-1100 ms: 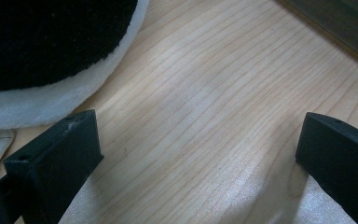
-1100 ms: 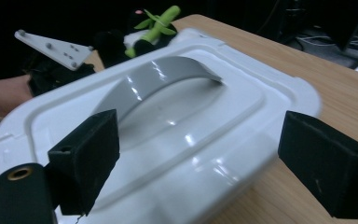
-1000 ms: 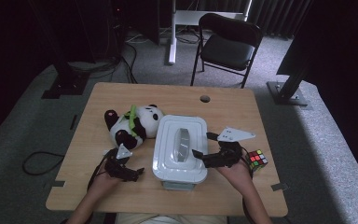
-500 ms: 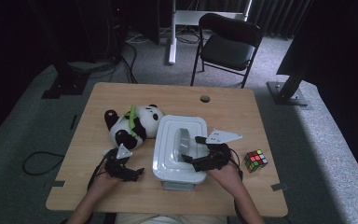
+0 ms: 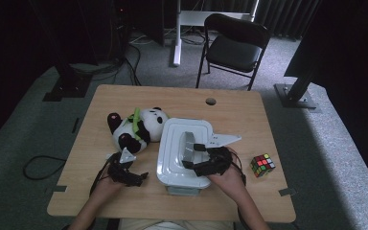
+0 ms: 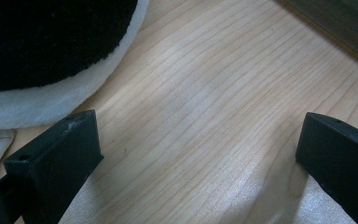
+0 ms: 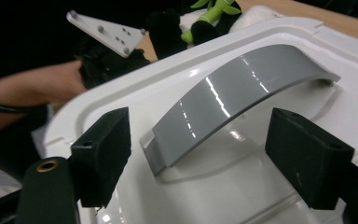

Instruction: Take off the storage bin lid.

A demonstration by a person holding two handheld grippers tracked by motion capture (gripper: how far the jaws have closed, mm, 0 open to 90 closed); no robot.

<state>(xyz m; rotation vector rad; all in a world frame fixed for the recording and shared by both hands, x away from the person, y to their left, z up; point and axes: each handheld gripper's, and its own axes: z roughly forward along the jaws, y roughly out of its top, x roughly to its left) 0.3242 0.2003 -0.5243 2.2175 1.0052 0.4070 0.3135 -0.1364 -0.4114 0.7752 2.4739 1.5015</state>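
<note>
**A:** Fingers point(image 7: 103, 154) on the right gripper point(image 7: 198, 158) — wide apart, one each side of the grey handle point(image 7: 242, 88). Pads not touching it. Jaws have just been closing a bit, handle between them, no grip yet.

**B:** Handle belongs to what?

**A:** White lidded box point(image 5: 184, 153), handle runs down the middle of the lid. Seen from the high camera the right gripper point(image 5: 197, 155) sits at the box's 4 o'clock, tips reaching onto the lid toward the handle point(image 5: 188, 145).

**B:** Left side?

**A:** Left gripper point(image 6: 196, 158) gaping too, bare wooden table point(image 6: 205, 93) between the jaws, nothing held. Panda plush point(image 6: 51, 51) at 11 o'clock of its own view, just beside the one finger, not touching as far as I can tell. From above, the left gripper point(image 5: 136, 178) is at the box's 8 o'clock, just beside its front corner, hand point(image 5: 106, 184) resting on the table.

**B:** Box location on the table?

**A:** Centre, slightly toward 5 o'clock, near the person's edge. Panda plush point(image 5: 134, 127) touches its 10 o'clock corner. Rubik's cube point(image 5: 262, 164) at the box's 3 o'clock, apart from it, beyond the right hand point(image 5: 227, 176).
</note>
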